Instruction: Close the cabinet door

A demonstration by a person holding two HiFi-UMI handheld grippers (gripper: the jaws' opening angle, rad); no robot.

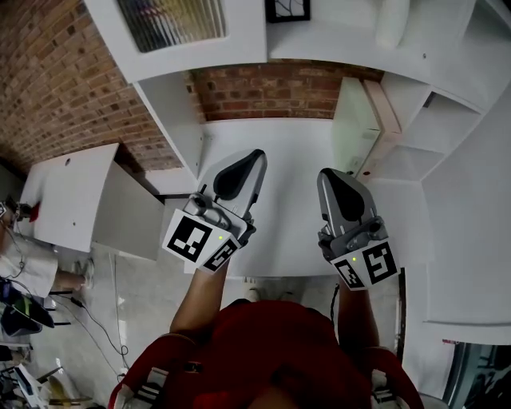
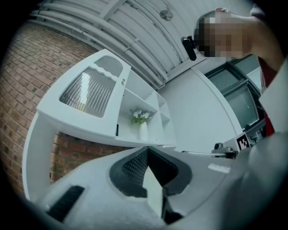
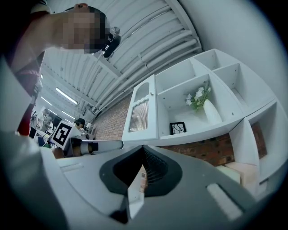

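Currently, the white-framed cabinet door with a ribbed glass panel [image 1: 172, 24] stands open, swung out from the left end of the white open-shelf wall unit [image 1: 335, 36]. This unit is mounted on a red brick wall [image 1: 271, 89] above the white worktop [image 1: 287, 140].

The left gripper [image 1: 251, 164] is held over the worktop, below the door and apart from it. Its fingers [image 2: 132, 168] are fully together with nothing between them. The right gripper [image 1: 329, 180] is held beside it, also clear of the door. Its fingers [image 3: 155, 173] meet at the tips and grasp nothing.

A white vase of white flowers [image 3: 208, 110] and a small black-framed picture [image 3: 178, 128] occupy the shelf compartment next to the door.
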